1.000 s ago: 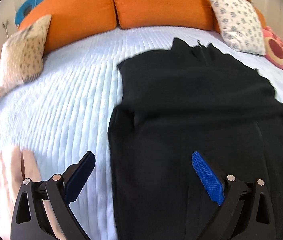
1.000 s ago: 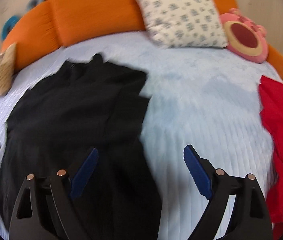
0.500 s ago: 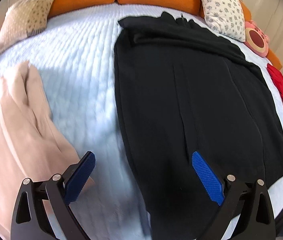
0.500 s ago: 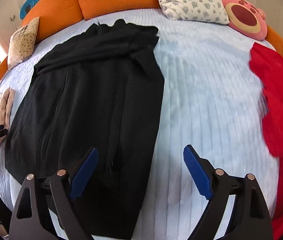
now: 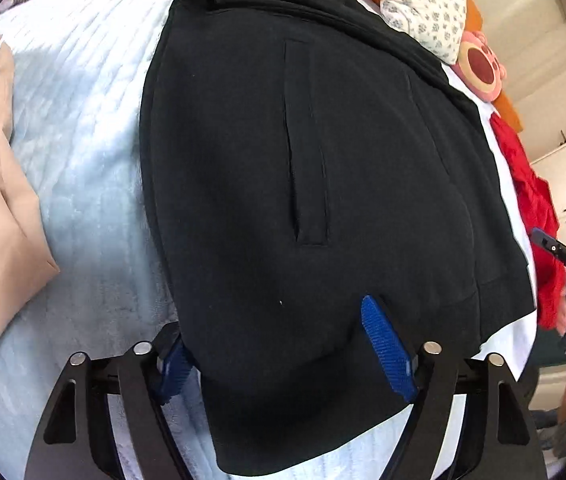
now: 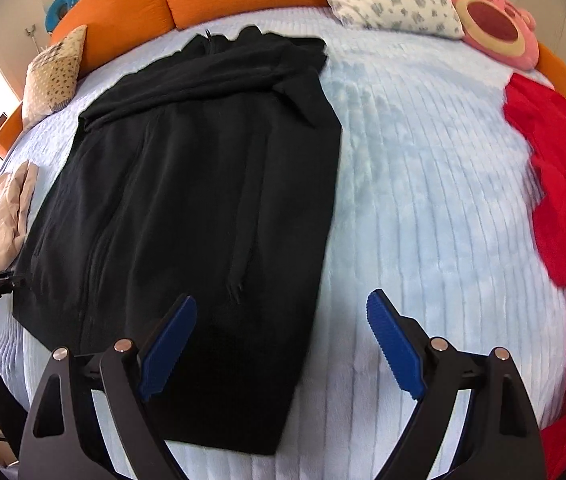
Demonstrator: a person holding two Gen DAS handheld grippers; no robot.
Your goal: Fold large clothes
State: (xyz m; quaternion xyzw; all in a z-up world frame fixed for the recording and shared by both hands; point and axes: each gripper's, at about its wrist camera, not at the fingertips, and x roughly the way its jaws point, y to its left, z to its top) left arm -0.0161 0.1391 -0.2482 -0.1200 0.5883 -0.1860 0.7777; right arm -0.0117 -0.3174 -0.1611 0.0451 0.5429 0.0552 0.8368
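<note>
Two tools work the near hem of the black garment, which lies flat on the bed for folding. Left tool is closing around the hem's corner fabric; right tool hangs wide over the opposite edge. Bare quilt between it and the red garment leaves room.

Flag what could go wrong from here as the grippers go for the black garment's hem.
1. The left hand-held gripper is closing with the black garment bunched between its pads; it may pinch only one layer.
2. The right hand-held gripper is open, straddling the garment's edge over the blue bedspread; it could catch the bedspread too.
</note>
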